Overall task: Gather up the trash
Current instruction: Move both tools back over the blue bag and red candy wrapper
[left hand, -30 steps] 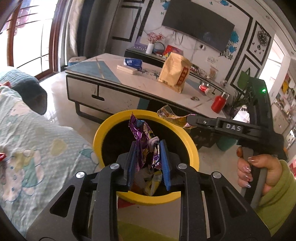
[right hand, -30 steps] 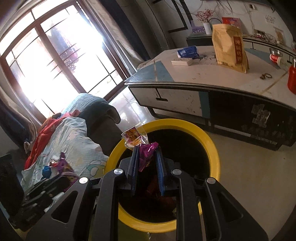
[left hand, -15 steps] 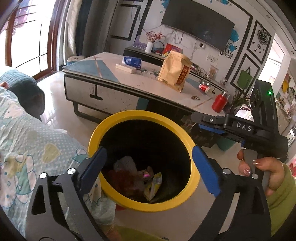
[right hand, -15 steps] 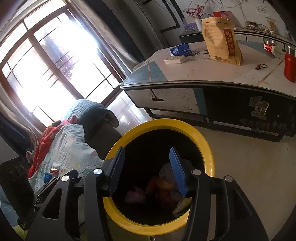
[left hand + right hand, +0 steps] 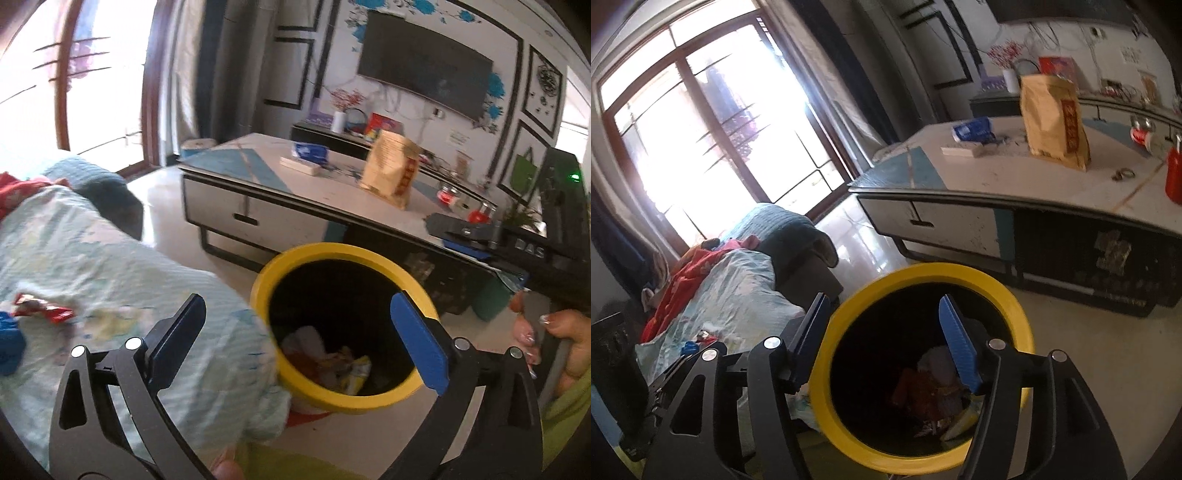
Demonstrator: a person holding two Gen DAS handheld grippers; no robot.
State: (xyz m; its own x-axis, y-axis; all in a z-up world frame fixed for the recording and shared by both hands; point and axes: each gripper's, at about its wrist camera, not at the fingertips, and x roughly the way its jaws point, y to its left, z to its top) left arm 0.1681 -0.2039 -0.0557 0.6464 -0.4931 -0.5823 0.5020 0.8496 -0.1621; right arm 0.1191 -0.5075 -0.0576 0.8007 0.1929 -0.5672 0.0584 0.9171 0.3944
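Beyond a low desk (image 5: 280, 192) and wall TV, the left view shows the bin (image 5: 343, 400), yellow-rimmed and black inside, on the floor beside a quilt (image 5: 110, 266); crumpled trash (image 5: 332, 363) lies at its bottom. Left gripper (image 5: 295, 332) fingers are spread, empty. Right view: right gripper (image 5: 886, 343) fingers spread over the bin (image 5: 827, 398), wrappers (image 5: 934, 391) inside.

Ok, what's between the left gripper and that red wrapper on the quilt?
Only bare quilt, seen in the left wrist view; the red wrapper lies left of the open left gripper.
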